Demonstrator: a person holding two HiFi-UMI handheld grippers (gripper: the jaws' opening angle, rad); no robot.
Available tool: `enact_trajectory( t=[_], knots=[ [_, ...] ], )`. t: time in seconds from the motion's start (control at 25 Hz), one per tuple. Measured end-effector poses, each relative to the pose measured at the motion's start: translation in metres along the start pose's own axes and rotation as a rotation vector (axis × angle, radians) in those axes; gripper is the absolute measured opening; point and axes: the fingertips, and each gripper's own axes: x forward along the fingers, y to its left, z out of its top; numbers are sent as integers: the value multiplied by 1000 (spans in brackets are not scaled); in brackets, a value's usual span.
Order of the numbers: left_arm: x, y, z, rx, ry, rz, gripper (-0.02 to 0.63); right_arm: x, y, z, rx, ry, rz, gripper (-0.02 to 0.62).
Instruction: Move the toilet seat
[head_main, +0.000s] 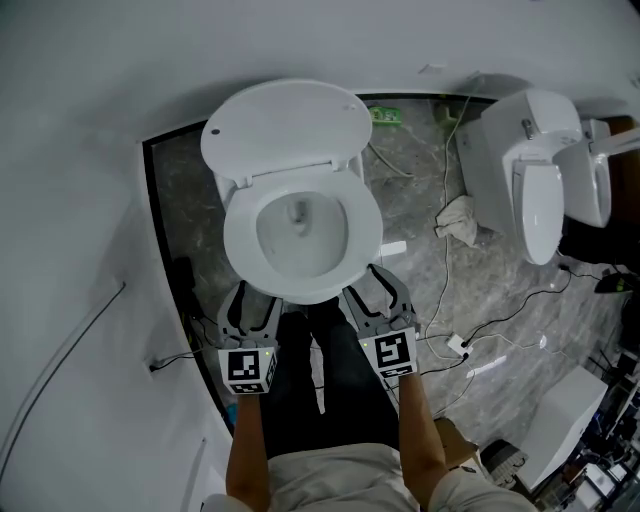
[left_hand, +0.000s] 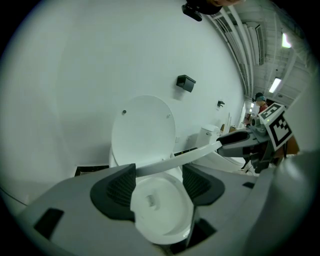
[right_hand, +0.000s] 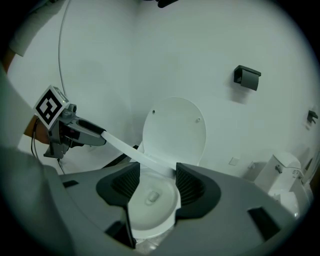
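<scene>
Left gripper (head_main: 252, 300), right gripper (head_main: 375, 290) clamp toilet seat (head_main: 365, 235) front, jaws half-wide; lid (head_main: 285, 125) upright behind; cables (head_main: 500, 320), rag (head_main: 458, 220), second toilet (head_main: 535, 180) right.

Overhead, low views; shared toilet seat (head_main: 233, 240)

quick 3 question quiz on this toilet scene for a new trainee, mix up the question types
1. True or false: the toilet lid is folded down over the bowl.
2. What do the left tongs and the right tongs grip? A) the toilet seat B) a brush C) a cable
3. What lies crumpled on the floor beside the second toilet?
Key: 1 false, it stands up. 2 A, both clamp its front edge. 3 a white cloth.
</scene>
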Motion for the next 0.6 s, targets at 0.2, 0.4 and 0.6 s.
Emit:
enact_trajectory(
  t=[0.2,0.4,0.6],
  knots=[
    [3,3,14,-12,-13,14,307,2,-9,13,5,-8,7,238],
    [7,7,30,-17,-24,29,302,6,-18,26,15,-20,10,230],
    [11,11,44,12,-39,43,296,11,-23,34,40,-35,8,222]
  ],
)
